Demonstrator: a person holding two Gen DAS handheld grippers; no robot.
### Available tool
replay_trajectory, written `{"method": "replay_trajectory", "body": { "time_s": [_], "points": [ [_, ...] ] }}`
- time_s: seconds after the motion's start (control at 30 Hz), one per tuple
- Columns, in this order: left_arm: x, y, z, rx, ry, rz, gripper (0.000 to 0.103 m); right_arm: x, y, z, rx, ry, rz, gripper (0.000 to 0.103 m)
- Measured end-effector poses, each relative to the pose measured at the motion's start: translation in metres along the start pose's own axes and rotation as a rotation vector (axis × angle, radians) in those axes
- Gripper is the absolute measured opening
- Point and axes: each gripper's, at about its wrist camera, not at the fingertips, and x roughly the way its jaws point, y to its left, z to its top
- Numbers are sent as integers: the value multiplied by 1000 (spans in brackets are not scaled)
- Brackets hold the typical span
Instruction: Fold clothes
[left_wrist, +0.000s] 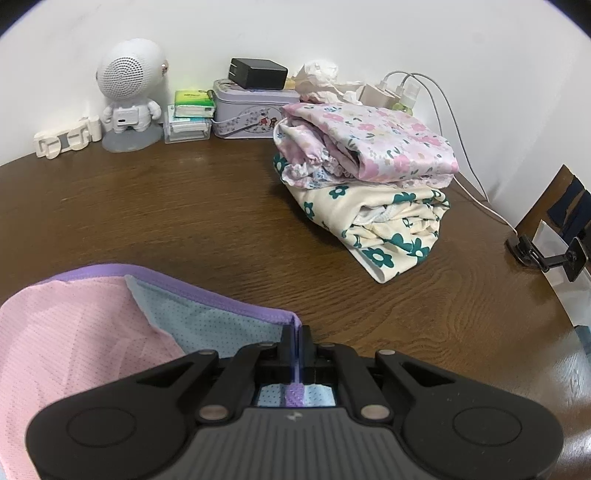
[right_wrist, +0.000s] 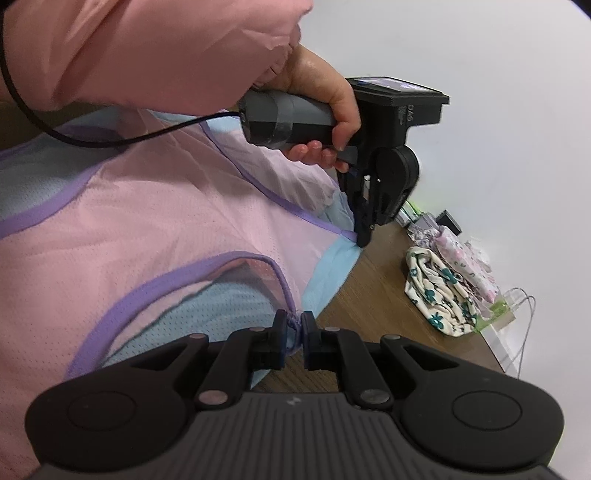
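Observation:
A pink and light-blue mesh top with purple trim lies on the brown table. My left gripper is shut on its purple-trimmed edge; the top shows at the lower left of the left wrist view. My right gripper is shut on another purple-trimmed edge of the same top. The left gripper, held in a hand, shows in the right wrist view, pinching the top's far edge just above the table.
A stack of folded floral clothes sits on the table's far right, also in the right wrist view. Along the wall stand a white robot speaker, tissue packs, a tin, chargers and cables. A black clamp sits at the right edge.

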Motion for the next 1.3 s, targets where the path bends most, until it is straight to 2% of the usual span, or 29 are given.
{"method": "replay_trajectory", "body": {
  "time_s": [0.17, 0.2, 0.23, 0.27, 0.33, 0.4, 0.43, 0.47, 0.5, 0.57, 0.7, 0.77, 0.9, 0.97, 1.0, 1.1, 1.2, 1.3],
  "points": [
    [0, 0, 0, -4, -6, -3, 2, -3, -3, -1, 17, -19, 35, 11],
    [0, 0, 0, -5, -9, -4, 2, -4, -4, 0, 19, -22, 31, 15],
    [0, 1, 0, -8, -11, -6, 2, -3, -6, -1, 25, -22, 25, 28],
    [-1, 1, 0, -10, -12, -10, 2, -3, -7, -1, 31, -19, 19, 33],
    [-1, 1, 0, -13, -14, -13, 2, -1, -11, -1, 46, -11, 14, 35],
    [-1, 1, -1, -14, -13, -13, 2, 1, -18, 0, 82, -4, 35, 33],
    [-1, 1, -1, -14, -13, -14, 2, 2, -21, 0, 98, 0, 47, 28],
    [-1, 1, -1, -14, -13, -14, 2, 3, -23, 0, 111, 6, 63, 20],
    [-1, 0, -1, -14, -13, -15, 2, 3, -24, 0, 119, 12, 76, 4],
    [-1, 0, -1, -13, -16, -16, 2, 1, -21, 1, 98, 7, 47, 4],
    [0, -2, 1, -10, -19, -14, 2, -10, -5, 5, -49, -35, -65, 4],
    [1, -3, 1, -8, -22, -11, 2, -10, 6, 5, -125, -34, -83, 4],
    [1, 0, -1, -19, -28, -10, 2, -9, 16, 5, -146, -42, 27, 4],
    [1, 1, -1, -22, -30, -12, 2, -10, 15, 7, -124, -56, 49, 6],
    [1, 1, -1, -24, -30, -13, 2, -12, 12, 8, -100, -61, 59, 10],
    [0, 2, -1, -29, -33, -18, 2, -18, -2, 7, -7, -67, 91, 41],
    [-1, 1, 0, -31, -39, -26, 2, -24, -17, 3, 82, -62, 122, 39],
    [0, 1, 0, -30, -39, -25, 2, -20, -16, -4, 98, -17, 136, 37]
  ]
}}
